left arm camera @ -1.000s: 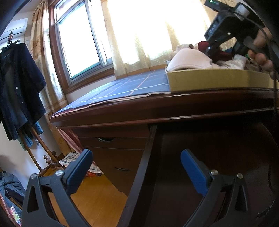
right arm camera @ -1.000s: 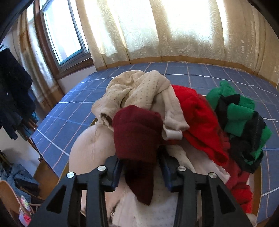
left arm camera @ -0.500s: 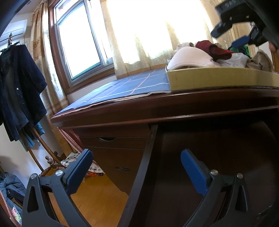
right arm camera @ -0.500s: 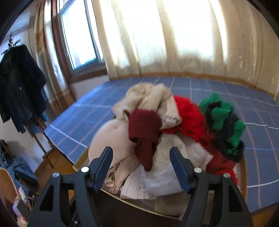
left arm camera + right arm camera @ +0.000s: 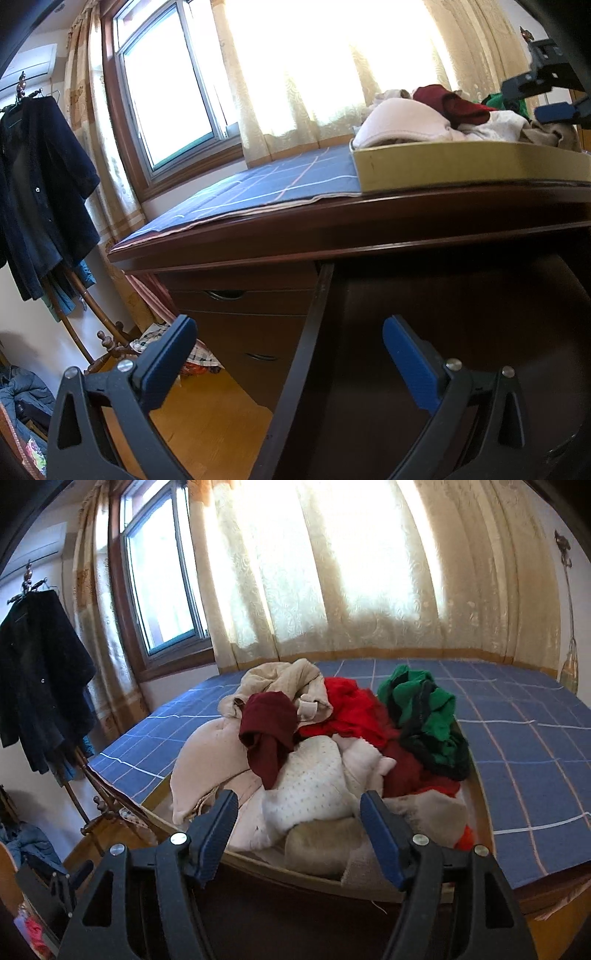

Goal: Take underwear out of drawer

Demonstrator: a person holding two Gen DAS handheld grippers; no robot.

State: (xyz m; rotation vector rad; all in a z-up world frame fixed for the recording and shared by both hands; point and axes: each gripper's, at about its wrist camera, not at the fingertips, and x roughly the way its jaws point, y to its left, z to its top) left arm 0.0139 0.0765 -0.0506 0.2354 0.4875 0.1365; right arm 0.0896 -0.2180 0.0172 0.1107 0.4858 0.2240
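A dark red piece of underwear (image 5: 269, 731) lies loose on top of a heap of cream, red and green clothes in a shallow yellow tray (image 5: 295, 875) on the dresser top. My right gripper (image 5: 299, 799) hovers open just in front of the tray's near rim, with nothing between its fingers. From the left wrist view the right gripper (image 5: 541, 98) shows at the upper right, above the tray (image 5: 443, 166) and beside the dark red underwear (image 5: 447, 101). My left gripper (image 5: 288, 328) stands open and empty before the pulled-out dark drawer (image 5: 314, 332), whose inside is in shadow.
A blue checked cloth (image 5: 288, 181) covers the dresser top. Two closed drawers (image 5: 236, 321) sit left of the open one. A dark coat (image 5: 40, 192) hangs on a wooden stand at the left, over a wooden floor (image 5: 207, 424). Curtains and a window lie behind.
The right gripper let go of the dark red underwear, opened wide and drew back from the pile. The underwear stays on the heap. The left gripper has not moved.
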